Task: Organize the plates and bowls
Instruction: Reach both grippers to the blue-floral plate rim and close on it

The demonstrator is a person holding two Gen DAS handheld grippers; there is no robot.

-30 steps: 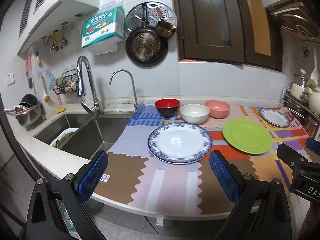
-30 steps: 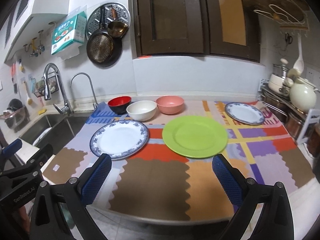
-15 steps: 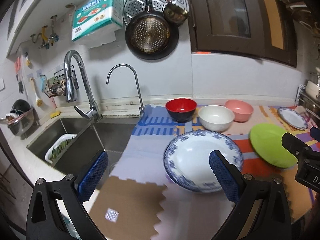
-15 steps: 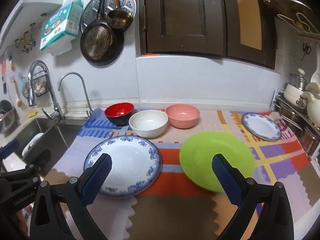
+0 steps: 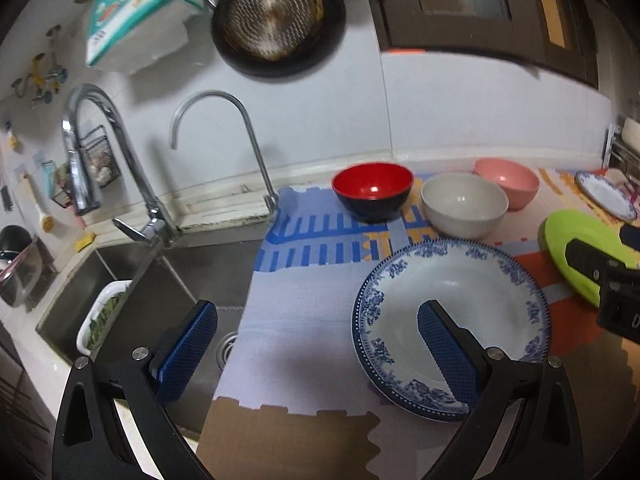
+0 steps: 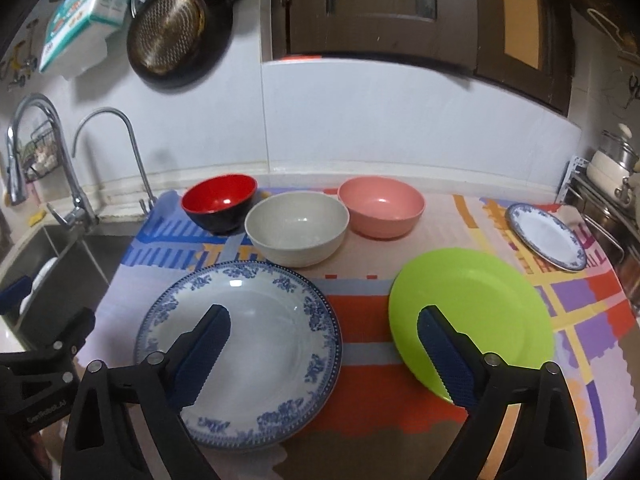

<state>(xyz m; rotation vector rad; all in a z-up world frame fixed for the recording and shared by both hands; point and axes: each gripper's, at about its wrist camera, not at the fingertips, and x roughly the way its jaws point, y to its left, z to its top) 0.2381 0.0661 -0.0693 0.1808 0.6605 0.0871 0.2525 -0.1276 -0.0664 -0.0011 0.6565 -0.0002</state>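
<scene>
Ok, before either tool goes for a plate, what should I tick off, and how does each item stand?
1. Left tool open: ok.
2. Right tool open: ok.
3. Both tools empty: ok.
4. Large blue-rimmed plate flat on the mat, nothing on it: ok.
5. Green plate apart from the other dishes: ok.
6. Left tool centred on the large plate: not ok, only one finger is over it.

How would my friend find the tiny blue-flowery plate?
Start at the patchwork mat on the counter and look to its far right corner, beside the metal rack. The small plate lies there alone, white with a blue rim, much smaller than the big blue-patterned plate.
</scene>
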